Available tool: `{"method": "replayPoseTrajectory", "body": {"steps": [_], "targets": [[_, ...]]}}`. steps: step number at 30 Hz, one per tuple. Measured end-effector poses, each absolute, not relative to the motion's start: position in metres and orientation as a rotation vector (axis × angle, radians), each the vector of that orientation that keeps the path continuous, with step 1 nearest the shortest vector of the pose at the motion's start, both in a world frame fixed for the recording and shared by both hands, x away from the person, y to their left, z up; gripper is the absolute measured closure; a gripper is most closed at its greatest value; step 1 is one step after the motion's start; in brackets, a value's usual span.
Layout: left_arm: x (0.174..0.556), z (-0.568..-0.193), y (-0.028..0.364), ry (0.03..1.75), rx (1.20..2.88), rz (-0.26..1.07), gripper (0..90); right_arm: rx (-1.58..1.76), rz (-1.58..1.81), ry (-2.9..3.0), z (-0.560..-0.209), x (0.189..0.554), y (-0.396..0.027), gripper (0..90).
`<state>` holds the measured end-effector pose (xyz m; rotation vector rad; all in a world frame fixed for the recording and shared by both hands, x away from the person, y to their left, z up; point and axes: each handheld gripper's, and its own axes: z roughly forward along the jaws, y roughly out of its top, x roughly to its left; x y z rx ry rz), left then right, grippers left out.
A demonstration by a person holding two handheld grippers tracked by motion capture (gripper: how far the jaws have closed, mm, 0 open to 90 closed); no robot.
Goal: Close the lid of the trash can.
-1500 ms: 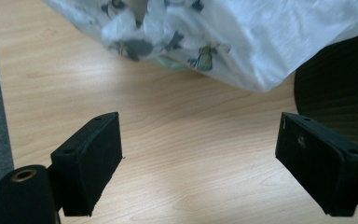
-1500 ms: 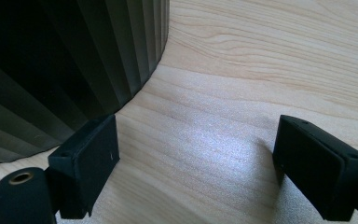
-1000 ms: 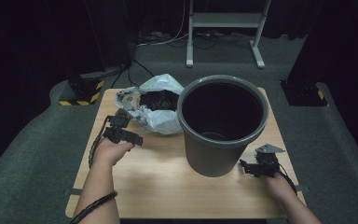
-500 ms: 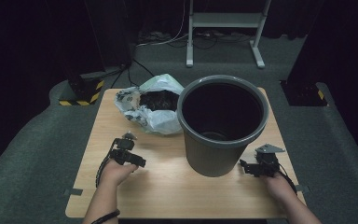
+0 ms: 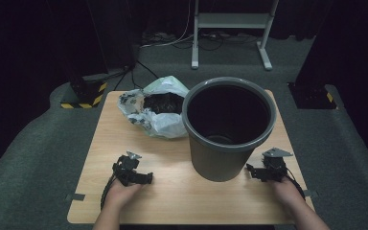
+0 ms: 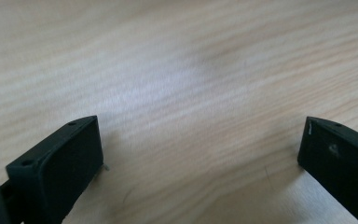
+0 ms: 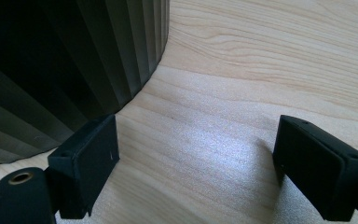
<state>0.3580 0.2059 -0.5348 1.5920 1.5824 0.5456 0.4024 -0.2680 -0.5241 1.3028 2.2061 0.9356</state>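
While both hands rest low on the bench (image 5: 182, 201), the thing the work turns on, the crumpled plastic bag (image 5: 159, 111), lies ahead of the left hand-held gripper (image 5: 146, 178) and a little to its right, well apart from it, touching the left wall of the grey bin (image 5: 227, 127). That left hand-held gripper has just been opening its jaws, and in the left gripper view they stand spread with only bare wood between them. The right hand-held gripper (image 5: 250, 171) sits just beside the bin's base, jaws likewise spread and holding nothing, with the bin between it and the bag. So the left hand is the nearer one, in my judgement. The bag's long axis runs roughly across the left hand-held gripper's line of reach.
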Motion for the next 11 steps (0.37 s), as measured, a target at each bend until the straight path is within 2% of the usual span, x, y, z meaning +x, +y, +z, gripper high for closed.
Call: {"method": "replayPoseTrajectory", "body": {"steps": [2, 4, 11], "targets": [[0.3501, -0.5384, 0.2122, 1.519, 1.562, 0.563, 1.6, 1.302, 0.936, 2.205, -0.5242, 0.4024, -0.2680, 13.8], [0.3509, -0.5378, 0.2133, 1.523, 1.539, 0.536, 2.4, 1.302, 0.936, 2.205, -0.5242, 0.4024, -0.2680, 13.8], [0.3492, -0.5382, 0.2100, 1.529, 1.543, 0.575, 5.5, 1.305, 0.936, 2.203, -0.5242, 0.4023, -0.2678, 13.8]]}}
